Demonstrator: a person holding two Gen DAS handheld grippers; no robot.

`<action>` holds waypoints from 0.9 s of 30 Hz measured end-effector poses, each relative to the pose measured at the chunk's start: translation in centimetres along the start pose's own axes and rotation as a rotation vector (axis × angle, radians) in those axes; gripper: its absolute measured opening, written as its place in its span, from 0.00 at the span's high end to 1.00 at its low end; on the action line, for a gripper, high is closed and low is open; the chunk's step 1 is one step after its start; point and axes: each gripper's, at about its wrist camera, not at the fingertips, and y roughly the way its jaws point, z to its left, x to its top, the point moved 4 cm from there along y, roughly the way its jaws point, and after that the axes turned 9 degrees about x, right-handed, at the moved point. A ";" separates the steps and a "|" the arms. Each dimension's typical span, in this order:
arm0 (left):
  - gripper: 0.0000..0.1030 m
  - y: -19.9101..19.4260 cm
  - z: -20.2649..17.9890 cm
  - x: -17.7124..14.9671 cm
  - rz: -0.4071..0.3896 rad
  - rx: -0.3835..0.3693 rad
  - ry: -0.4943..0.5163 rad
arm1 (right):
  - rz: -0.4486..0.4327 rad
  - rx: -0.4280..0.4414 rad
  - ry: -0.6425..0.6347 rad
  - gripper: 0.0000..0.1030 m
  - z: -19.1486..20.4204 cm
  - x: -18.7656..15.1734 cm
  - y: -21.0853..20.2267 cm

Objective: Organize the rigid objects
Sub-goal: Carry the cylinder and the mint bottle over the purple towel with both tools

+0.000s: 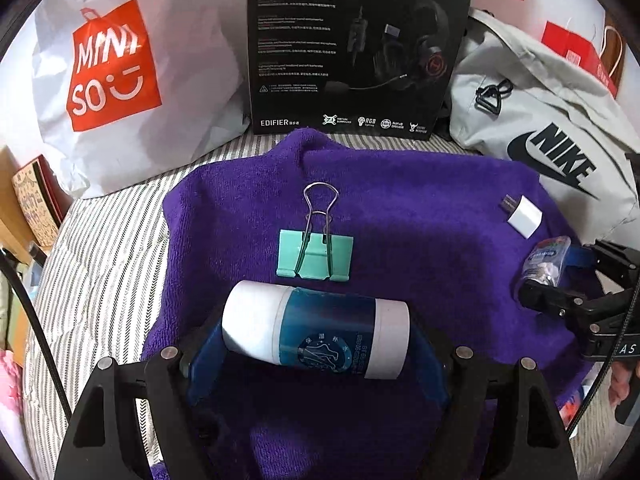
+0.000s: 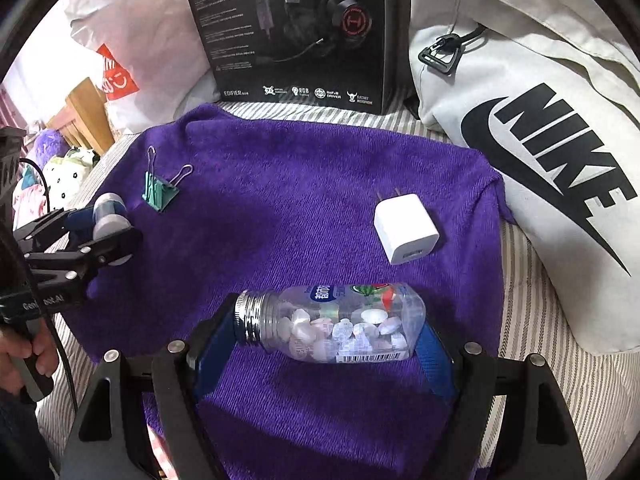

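While both grippers hang over a purple towel [image 1: 400,208] spread on a striped bedcover [image 1: 100,248], each one has a container crosswise between its blue pads. The left gripper [image 1: 316,332] pinches a white-and-blue tube [image 1: 316,330] lying sideways, its white cap toward the left pad and its pale end toward the right pad. The right gripper [image 2: 324,328] clamps a clear candy bottle [image 2: 340,328], the ribbed silver cap against the left pad and the bottle's base against the right one; pale sweets show inside it.

On the towel beyond the tube lies a mint-green binder clip [image 1: 316,256] with its wire handles pointing away. A white charger plug [image 2: 404,228] rests on the towel just beyond the bottle, prongs pointing away, well apart from the clip.

At the back stand a black headset box [image 1: 352,44], a white shopping bag [image 1: 120,80] to its left and a grey sports bag [image 2: 520,140] to its right. A hand [image 2: 24,352] grips the left gripper's handle in the right wrist view.
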 end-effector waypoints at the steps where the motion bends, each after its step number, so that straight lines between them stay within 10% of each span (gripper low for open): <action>1: 0.23 0.0 -0.1 0.0 0.003 0.005 0.006 | -0.001 -0.001 -0.003 0.22 0.0 0.0 0.1; 27: 0.10 -0.3 -1.3 -1.3 0.044 0.094 0.087 | 0.061 -0.034 -0.108 0.14 0.5 -1.2 0.3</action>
